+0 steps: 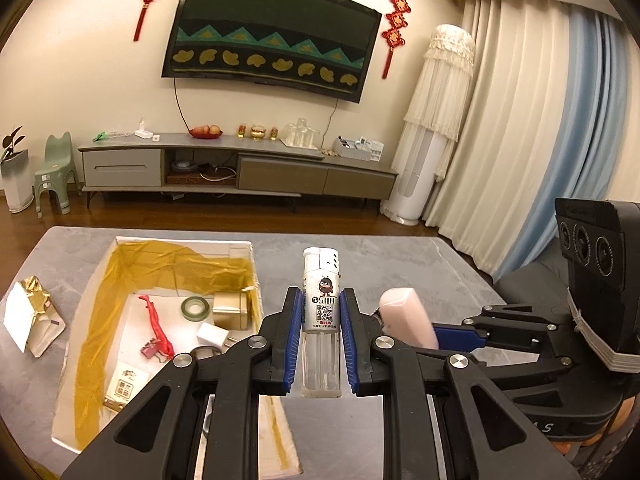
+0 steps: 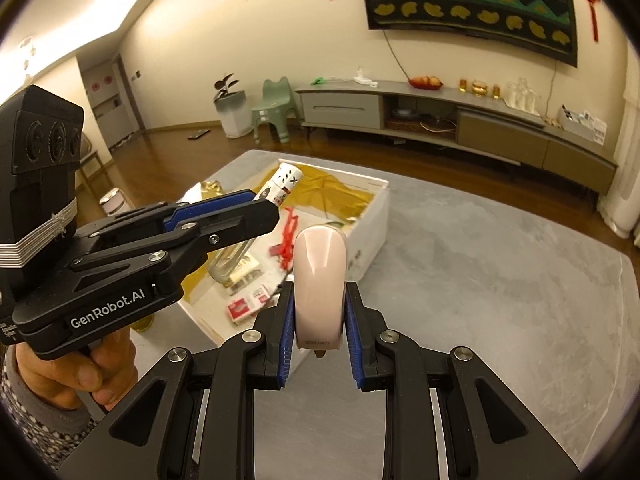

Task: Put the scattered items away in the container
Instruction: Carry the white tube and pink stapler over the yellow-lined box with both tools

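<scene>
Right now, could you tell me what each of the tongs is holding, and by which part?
The left tongs grip a lighter around its middle. The right tongs clamp a pink device near its lower end.

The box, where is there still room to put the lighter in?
The box is crowded in its middle: tape roll, gold tin, white plug, red clip. Bare gold lining lies along the far wall. The lighter could go there.

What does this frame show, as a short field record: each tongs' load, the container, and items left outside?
left tongs: shut on lighter, upright
right tongs: shut on pink device
container: white box, gold-lined, on grey table
box contents: tape roll, white charger, red item
outside box: gold packet, on the table beside it
</scene>
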Demonstrator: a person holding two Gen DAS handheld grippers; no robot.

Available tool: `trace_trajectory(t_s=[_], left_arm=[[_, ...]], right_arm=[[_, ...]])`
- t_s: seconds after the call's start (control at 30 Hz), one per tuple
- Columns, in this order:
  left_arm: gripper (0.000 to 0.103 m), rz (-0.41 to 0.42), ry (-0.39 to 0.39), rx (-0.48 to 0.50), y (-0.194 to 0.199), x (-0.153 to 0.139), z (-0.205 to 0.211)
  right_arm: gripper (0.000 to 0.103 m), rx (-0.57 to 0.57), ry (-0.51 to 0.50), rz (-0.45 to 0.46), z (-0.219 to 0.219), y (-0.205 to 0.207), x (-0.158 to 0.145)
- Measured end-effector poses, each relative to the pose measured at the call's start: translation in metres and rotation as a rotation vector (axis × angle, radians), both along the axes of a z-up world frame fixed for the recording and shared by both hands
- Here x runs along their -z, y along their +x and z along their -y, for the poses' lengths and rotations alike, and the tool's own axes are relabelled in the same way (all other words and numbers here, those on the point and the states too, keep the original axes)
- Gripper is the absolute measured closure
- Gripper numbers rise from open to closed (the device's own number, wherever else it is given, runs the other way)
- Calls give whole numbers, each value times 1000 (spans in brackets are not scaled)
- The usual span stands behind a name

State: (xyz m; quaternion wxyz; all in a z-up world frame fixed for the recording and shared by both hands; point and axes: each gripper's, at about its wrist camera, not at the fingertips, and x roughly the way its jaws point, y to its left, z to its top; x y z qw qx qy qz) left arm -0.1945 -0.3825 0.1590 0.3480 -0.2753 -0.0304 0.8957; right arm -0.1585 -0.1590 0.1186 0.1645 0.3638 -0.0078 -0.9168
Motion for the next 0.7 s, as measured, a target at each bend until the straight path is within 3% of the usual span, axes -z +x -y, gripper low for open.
trace_trajectory(t_s=[0.17,0.47,0.7], left_arm=[[83,-9,26,-33,-4,-4,24],[83,46,132,-190,-39,0,104],[83,75,164,-233,-52,13,130]], right_arm=[[79,-23,24,-7,23,-6,-7],[79,-70,72,-9,60,-20,-12],[79,-106,90,-2,87,-35,-15]])
